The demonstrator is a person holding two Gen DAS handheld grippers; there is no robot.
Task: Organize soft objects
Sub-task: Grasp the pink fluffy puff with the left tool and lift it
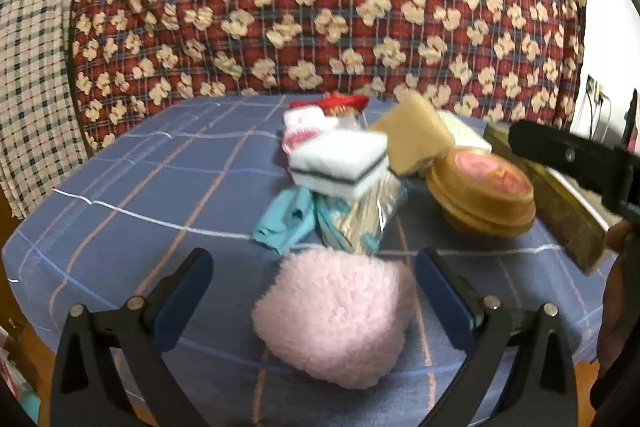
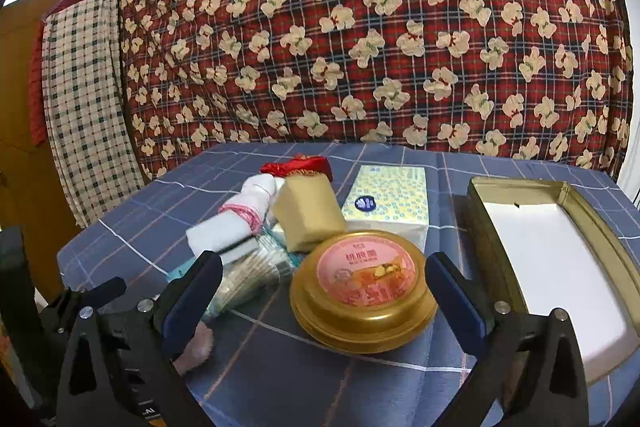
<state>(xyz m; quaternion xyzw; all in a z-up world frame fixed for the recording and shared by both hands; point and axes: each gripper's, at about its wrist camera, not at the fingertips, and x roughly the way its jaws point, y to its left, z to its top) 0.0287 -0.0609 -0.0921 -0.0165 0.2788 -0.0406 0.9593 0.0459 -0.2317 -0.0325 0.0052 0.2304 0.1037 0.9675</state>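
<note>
A fluffy pink puff [image 1: 334, 315] lies on the blue checked cloth between the spread fingers of my left gripper [image 1: 314, 273], which is open and not touching it. Behind it is a pile: a white sponge with a black stripe [image 1: 340, 161], a teal cloth [image 1: 286, 223], a clear packet [image 1: 360, 219], a tan sponge [image 1: 414, 137] and a round gold tin [image 1: 482, 193]. My right gripper [image 2: 324, 277] is open and empty, just in front of the gold tin [image 2: 362, 293]. The open rectangular gold tin [image 2: 560, 255] with a white floor stands to its right.
A tissue pack [image 2: 390, 201], a rolled white sock [image 2: 256, 199] and a red tasselled item [image 2: 298, 163] lie at the back of the pile. A red bear-print quilt [image 2: 360, 27] hangs behind the table. A checked cloth [image 2: 84, 107] hangs at the left.
</note>
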